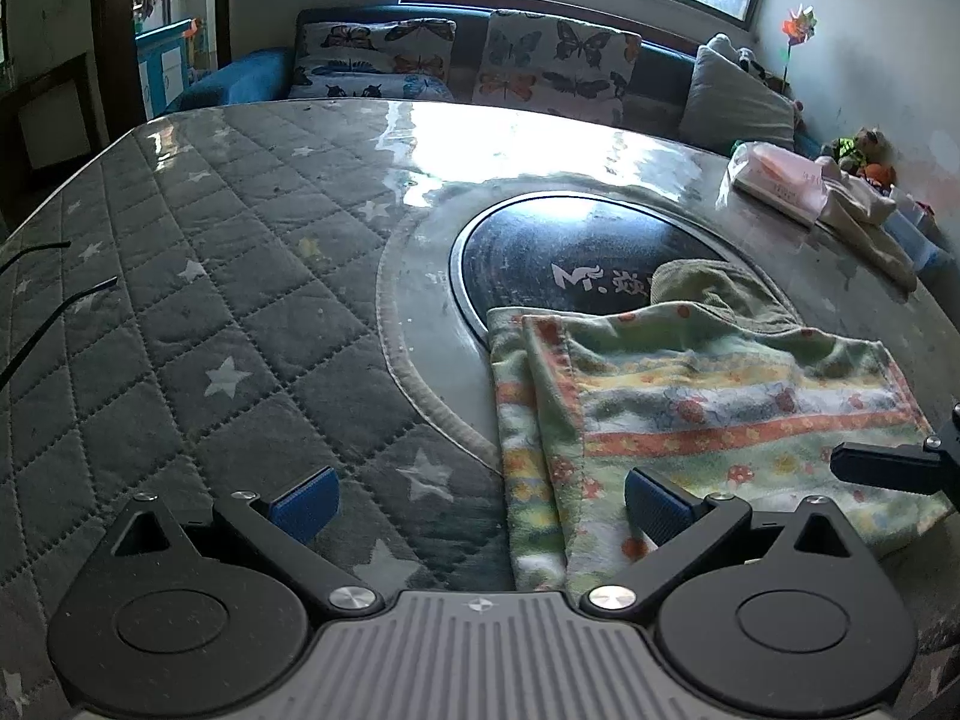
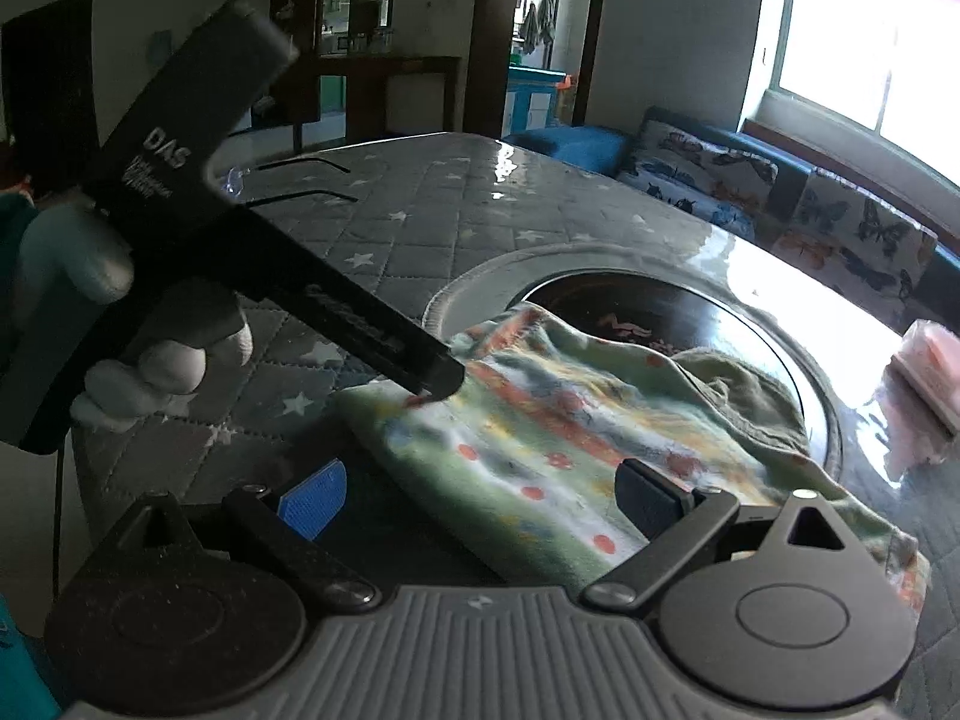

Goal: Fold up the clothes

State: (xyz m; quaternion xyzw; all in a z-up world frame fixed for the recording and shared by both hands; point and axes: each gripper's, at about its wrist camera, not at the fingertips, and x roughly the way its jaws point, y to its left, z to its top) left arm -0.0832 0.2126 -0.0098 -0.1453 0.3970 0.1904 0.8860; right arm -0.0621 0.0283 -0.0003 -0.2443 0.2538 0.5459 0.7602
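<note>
both grippers, left (image 1: pixel 480 501) and right (image 2: pixel 483 501), gaping over the towel (image 1: pixel 690 408); mid-fold, next pinching the edge just ahead.

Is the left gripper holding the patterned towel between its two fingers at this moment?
No. The left gripper is open, its blue pads wide apart above the patterned towel, with nothing pinched between them.
</note>
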